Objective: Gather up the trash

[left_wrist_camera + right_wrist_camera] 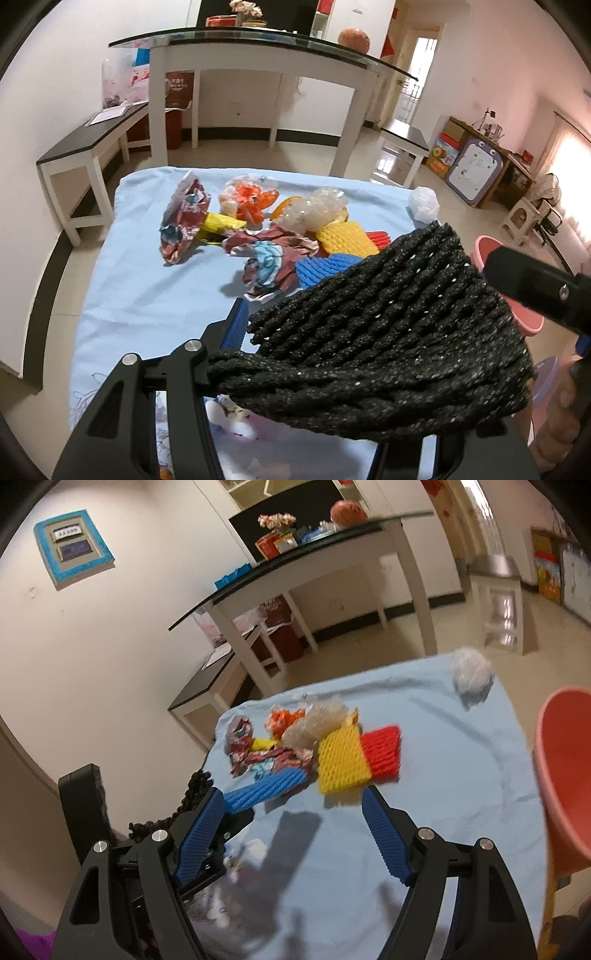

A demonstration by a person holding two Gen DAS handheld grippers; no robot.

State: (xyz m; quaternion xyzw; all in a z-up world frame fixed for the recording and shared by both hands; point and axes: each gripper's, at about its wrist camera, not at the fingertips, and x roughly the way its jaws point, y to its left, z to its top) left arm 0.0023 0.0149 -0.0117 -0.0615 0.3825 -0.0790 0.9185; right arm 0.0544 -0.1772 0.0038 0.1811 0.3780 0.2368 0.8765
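Observation:
My left gripper (pixel 332 314) is shut on a black foam net (pixel 369 332), held up above the table. The net hides the gripper's right finger, and only the left blue pad (pixel 236 325) shows. My right gripper (pixel 293 794) stands open over the blue cloth with nothing between its pads. Just past its fingertips lie a blue foam net (pixel 266 788), a yellow one (pixel 343 764) and a red one (pixel 382 753). Behind them sit crumpled printed wrappers (pixel 269 251), an orange wrapper (pixel 255 201) and clear plastic (pixel 317 212). A white plastic ball (pixel 472 672) rests at the far right corner.
A pink bucket (pixel 565 775) stands off the table's right edge. The table has a light blue cloth (pixel 147 288). Beyond it are a white glass-topped table (pixel 258 48) and low benches (pixel 81 147). A hand (pixel 561 410) shows at the lower right.

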